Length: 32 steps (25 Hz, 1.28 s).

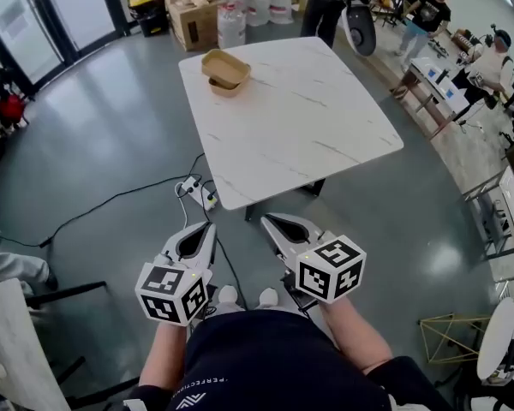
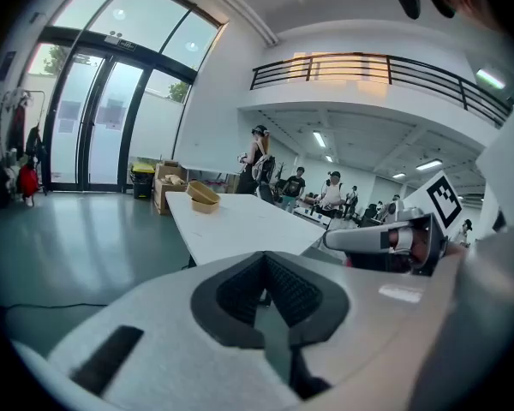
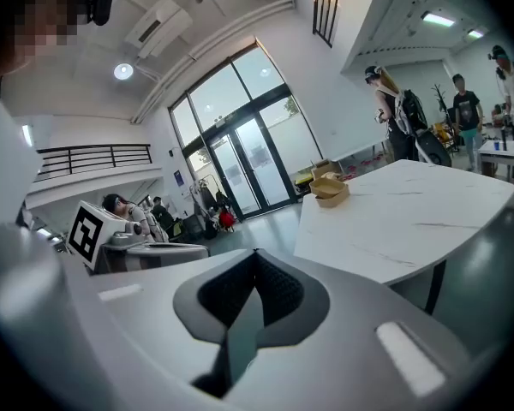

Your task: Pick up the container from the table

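The tan, open-topped container (image 1: 225, 70) sits on the white marbled desk (image 1: 301, 127), close to its far left corner and just inside the far edge. Nothing touches it. The rest of the desk top shows only its grey veining.

Both tongs are held low in front of the person, short of the near edge of the desk and well apart from the container. The left tongs (image 1: 209, 227) are clenched tip to tip with nothing between them, and its own view has the container (image 2: 203, 197) far off beyond the tips (image 2: 264, 256). The right tongs (image 1: 266, 222) are likewise clenched and empty, with the container (image 3: 330, 188) small in the distance past its tips (image 3: 255, 253).

On the grey floor (image 1: 111, 135), a power strip (image 1: 207, 197) lies under the near left corner of the desk. Cardboard boxes (image 1: 191, 14) stand beyond the far edge.
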Tool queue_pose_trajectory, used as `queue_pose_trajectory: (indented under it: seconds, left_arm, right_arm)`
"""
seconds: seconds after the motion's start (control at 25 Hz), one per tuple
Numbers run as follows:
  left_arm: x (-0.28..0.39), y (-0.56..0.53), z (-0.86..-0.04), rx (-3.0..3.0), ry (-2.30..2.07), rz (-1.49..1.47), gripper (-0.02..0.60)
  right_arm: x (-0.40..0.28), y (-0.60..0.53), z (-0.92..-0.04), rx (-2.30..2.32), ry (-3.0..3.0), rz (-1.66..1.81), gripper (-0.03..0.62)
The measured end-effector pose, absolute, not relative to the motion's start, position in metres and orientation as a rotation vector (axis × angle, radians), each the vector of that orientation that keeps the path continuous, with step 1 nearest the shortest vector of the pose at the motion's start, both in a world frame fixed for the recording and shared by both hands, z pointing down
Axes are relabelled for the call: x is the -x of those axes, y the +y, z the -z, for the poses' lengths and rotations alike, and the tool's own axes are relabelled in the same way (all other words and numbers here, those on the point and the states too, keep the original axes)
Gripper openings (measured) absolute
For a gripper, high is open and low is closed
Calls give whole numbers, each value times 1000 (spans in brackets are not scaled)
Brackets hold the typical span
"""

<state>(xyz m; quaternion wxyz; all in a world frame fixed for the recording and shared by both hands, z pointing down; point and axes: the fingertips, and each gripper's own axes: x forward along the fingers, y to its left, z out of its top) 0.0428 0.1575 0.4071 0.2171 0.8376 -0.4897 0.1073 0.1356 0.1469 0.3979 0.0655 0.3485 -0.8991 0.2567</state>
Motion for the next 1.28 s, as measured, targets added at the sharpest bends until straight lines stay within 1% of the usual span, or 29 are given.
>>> queue_pose_trajectory:
  seconds: [0.32,0.68,0.96,1.28]
  left_arm:
    - [-61,160,-412,-2299,-1408,-286,-6]
    - [-52,158,-416,-2250,-1449,-267,-6]
    - [-32,131,-422,-2276,-1408,-264,-6]
    - [15,85,-418,-2286,-1362,-260,-6]
  right_arm:
    - [-148,142,-409,-925,-2719,-754,0]
    - [-144,136,-412,-881,-2719,-733,0]
    - [-124,109,-417,-926,-2707,-759,0]
    - [-79,68,-414,-972,-2674,-773,0]
